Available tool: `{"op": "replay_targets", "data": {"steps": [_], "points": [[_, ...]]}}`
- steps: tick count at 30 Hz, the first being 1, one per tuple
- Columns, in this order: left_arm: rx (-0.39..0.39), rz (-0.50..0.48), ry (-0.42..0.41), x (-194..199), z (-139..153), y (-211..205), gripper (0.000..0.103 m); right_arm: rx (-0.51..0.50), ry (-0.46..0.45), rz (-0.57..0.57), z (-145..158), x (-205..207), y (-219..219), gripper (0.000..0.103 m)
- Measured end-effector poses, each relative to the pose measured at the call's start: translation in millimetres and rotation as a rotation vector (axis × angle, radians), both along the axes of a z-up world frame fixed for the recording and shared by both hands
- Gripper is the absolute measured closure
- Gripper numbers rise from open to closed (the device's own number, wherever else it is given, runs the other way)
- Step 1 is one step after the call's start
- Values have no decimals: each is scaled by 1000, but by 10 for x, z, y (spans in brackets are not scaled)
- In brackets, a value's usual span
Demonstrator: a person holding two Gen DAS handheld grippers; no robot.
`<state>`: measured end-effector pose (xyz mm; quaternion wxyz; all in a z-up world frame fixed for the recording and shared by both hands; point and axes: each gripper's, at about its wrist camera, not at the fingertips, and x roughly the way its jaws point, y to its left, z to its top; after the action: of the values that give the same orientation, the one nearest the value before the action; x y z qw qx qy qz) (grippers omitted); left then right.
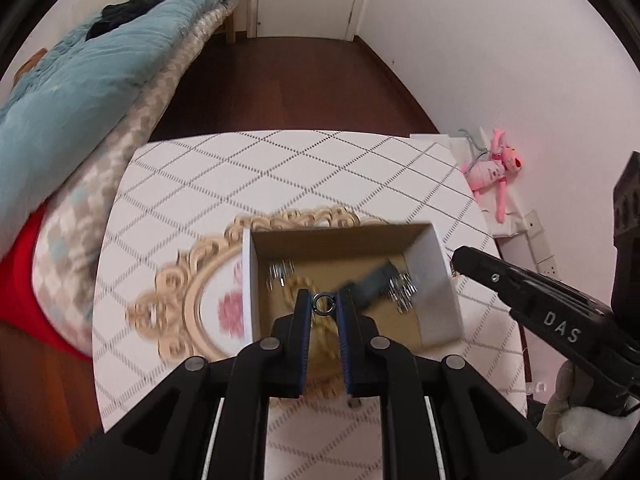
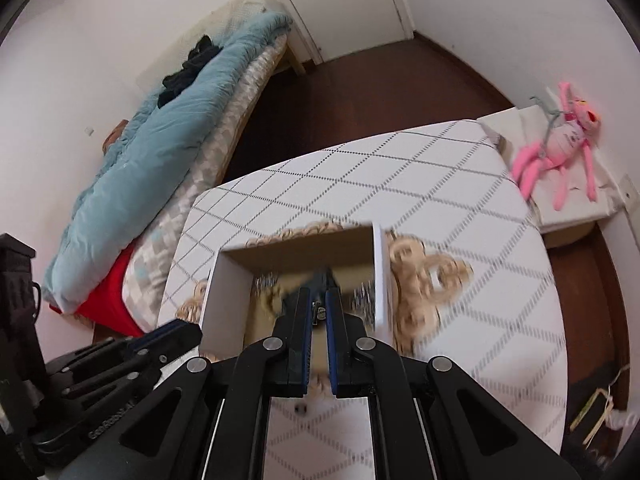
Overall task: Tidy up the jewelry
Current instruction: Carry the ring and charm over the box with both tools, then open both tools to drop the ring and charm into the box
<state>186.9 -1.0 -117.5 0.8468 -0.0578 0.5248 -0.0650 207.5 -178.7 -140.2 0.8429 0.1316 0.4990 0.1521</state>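
An open white cardboard box (image 1: 434, 264) stands on an ornate gold-framed tray (image 1: 188, 280) on the quilted table. Inside it lie silvery jewelry pieces (image 1: 400, 286), a gold chain (image 1: 296, 284) and a dark item. My left gripper (image 1: 323, 304) is shut on a small silver ring (image 1: 323, 303) and holds it above the box. My right gripper (image 2: 319, 312) is closed on a small metallic piece (image 2: 319, 314) over the same box (image 2: 228, 288). The right gripper also shows at the right of the left wrist view (image 1: 454, 258), with its tip at the box's right wall.
The white table with a diamond pattern (image 1: 280, 168) stands beside a bed with a blue duvet (image 1: 80, 64). A pink plush toy (image 1: 494, 168) lies on a low white shelf right of the table. Dark wooden floor and a white door lie beyond.
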Motion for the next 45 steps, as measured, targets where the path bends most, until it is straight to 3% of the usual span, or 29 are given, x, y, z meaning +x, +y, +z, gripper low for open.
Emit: {"op": "replay_targets", "data": {"steps": [8,9,10,11,12,13,14,16,17,18,19,20,21,23,24,30,40,45], "points": [[4,25,104,561,-220,160,90,-91,125,31,-304,606,144,95],[3,32,111,584,-225,187,86,-99,133,35,-323,630,142,94],[6,42,114,606,-228,224,80,-110,138,32,-331,652,139,88],[15,51,109,605,-217,250,65,-118,136,29,-327,659,131,81],[24,60,97,597,-198,270,50,-120,126,26,-317,650,110,68],[35,70,85,591,-178,291,42,-126,121,24,-305,650,100,63],[47,81,72,571,-148,316,34,-142,106,22,-275,638,97,63],[73,91,57,540,-115,351,33,-158,90,20,-227,615,66,63],[93,98,53,509,-108,365,26,-185,79,15,-200,583,68,62],[111,102,48,476,-108,375,12,-199,72,14,-181,562,68,56],[131,104,40,420,-116,379,6,-245,60,9,-168,512,83,52],[145,106,34,374,-131,386,1,-286,52,7,-164,476,103,39],[156,108,30,343,-146,388,1,-321,44,7,-167,435,116,22],[186,115,29,231,-203,384,1,-391,39,7,-199,356,147,3],[190,119,30,204,-228,392,1,-406,42,8,-212,330,155,1],[204,133,32,12,-276,407,0,-434,48,3,-266,160,146,0],[192,153,-55,-317,160,420,0,-399,-55,-41,254,-160,120,0],[243,162,-46,-657,69,438,0,-387,-58,-12,237,-469,170,0]]}}
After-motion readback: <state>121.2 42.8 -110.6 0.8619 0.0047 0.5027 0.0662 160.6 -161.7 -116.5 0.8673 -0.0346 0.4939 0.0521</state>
